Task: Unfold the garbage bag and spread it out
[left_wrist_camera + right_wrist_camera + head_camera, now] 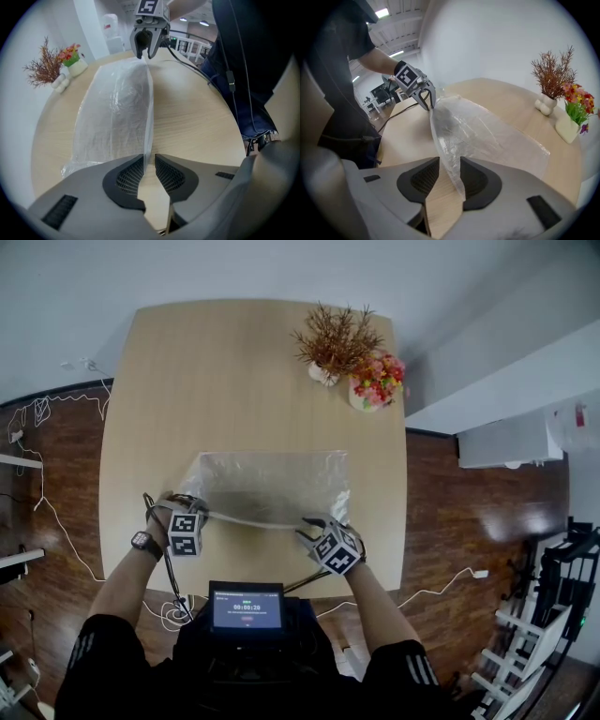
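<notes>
L tool (149,158) jaws apart, bag (117,112) edge between, corner hidden

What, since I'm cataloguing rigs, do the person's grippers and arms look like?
Both the left gripper and right gripper have grey bodies, with dark mesh-textured pads on the jaws. Each carries a white cube printed with black square markers. A black cable trails from the left one. The person wears a dark wristwatch and black short sleeves with white stripes.

A dried brown plant (336,334) in a white vase (322,374) stands at the far edge of the wooden table (187,381), just beside a pot of bright flowers (377,382)
</notes>
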